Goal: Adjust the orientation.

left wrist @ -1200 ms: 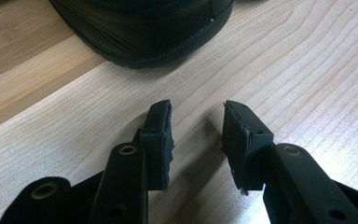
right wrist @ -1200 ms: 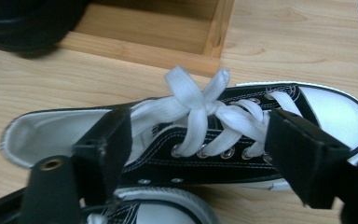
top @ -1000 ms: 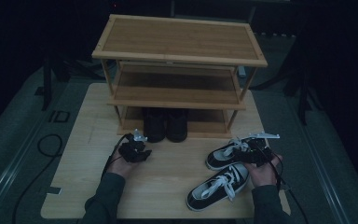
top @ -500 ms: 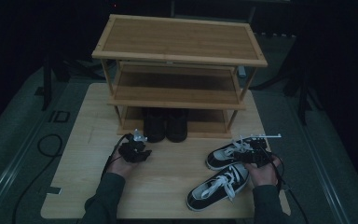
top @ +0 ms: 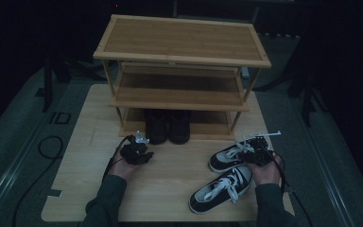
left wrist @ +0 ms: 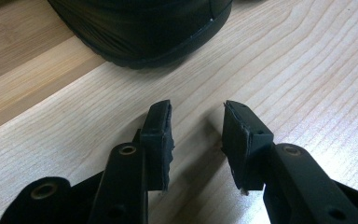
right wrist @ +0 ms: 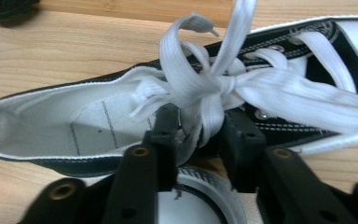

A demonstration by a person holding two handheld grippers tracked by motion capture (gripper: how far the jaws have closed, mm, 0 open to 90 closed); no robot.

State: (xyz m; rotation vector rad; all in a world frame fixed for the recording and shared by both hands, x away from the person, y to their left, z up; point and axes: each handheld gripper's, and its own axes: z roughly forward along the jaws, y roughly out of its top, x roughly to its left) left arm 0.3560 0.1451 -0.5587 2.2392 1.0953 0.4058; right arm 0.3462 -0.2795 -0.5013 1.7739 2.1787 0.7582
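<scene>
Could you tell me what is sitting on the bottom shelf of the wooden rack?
A pair of black boots stands on the rack's bottom shelf, toes forward. Their upper parts are hidden by the shelf above.

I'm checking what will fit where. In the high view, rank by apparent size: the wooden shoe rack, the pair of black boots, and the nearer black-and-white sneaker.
1. Wooden shoe rack, by far the largest.
2. Nearer sneaker and pair of black boots: too close to rank; the boots are partly hidden under the rack and sit farther from the camera.
</scene>
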